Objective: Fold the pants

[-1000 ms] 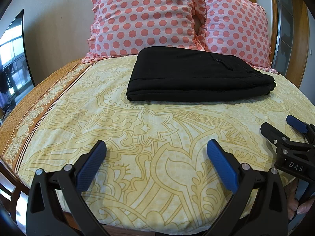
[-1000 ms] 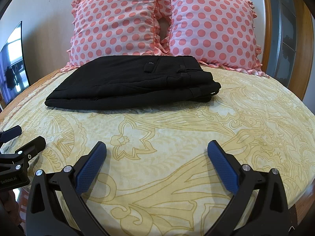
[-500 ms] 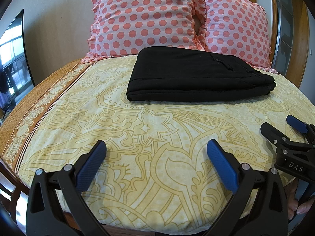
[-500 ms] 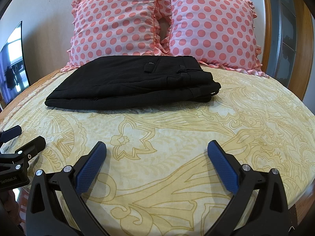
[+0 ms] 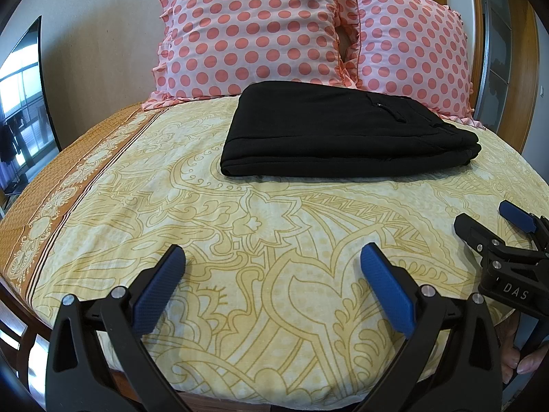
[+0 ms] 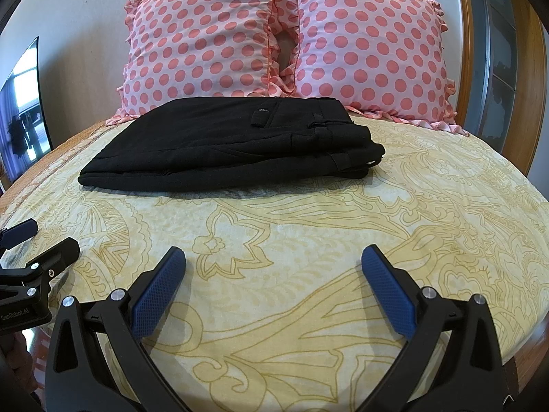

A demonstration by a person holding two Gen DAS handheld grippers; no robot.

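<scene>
Black pants lie folded into a flat rectangle on the yellow patterned bedspread, close to the pillows, with the waistband at their right end. My left gripper stands open near the bed's front edge, well short of the pants, nothing between its blue pads. My right gripper is open too, likewise back from the pants and empty. Each gripper shows at the edge of the other's view: the right gripper and the left gripper.
Two pink polka-dot pillows lean against the wall behind the pants. A dark screen stands at the left. A wooden frame and door are at the right. A person's fingers hold the right gripper's handle.
</scene>
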